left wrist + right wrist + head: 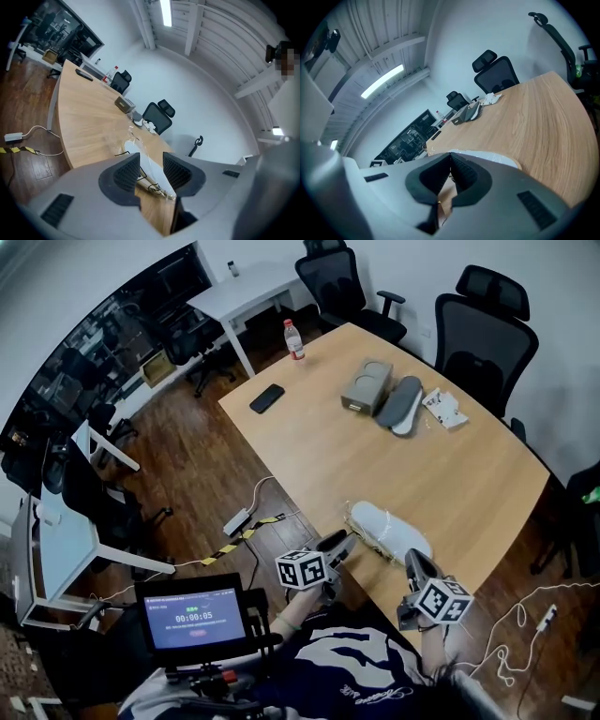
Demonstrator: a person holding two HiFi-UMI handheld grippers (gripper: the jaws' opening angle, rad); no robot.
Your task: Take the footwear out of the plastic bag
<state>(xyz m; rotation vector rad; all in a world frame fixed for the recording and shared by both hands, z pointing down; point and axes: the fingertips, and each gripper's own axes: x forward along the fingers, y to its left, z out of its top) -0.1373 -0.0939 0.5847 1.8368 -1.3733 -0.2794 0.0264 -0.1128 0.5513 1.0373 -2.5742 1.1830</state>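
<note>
1. Nearest the head camera is a small screen [195, 617] on the person's rig, showing a timer, next to a dark printed shirt.
2. Just beyond it, the left gripper [337, 545] and the right gripper [414, 563] reach over the near edge of the wooden table [309, 446]. Each carries its marker cube.
3. A white shoe [389, 529] lies on the table between the two grippers' tips, inside a clear plastic bag [359, 519] (the film is crinkled at its left end).
4. The left gripper's [151, 161] jaws stand partly apart. A strip of the plastic bag [140, 154] runs up through the gap, and the pads are not pressed on it.
5. The right gripper's [450, 159] jaws are closed tip to tip, right at the bagged shoe [487, 157]. I cannot tell whether a fold of film is pinched between them.
6. Well apart, at the far end of the table, a cardboard box [366, 385] sits beside a grey piece of footwear [400, 401] and a white crumpled packet [445, 409].
7. A black phone [267, 397] and a water bottle [294, 338] are near the table's left edge.
8. Black office chairs [483, 334] stand behind the table, and a power strip [236, 520] lies on the wooden floor.
</note>
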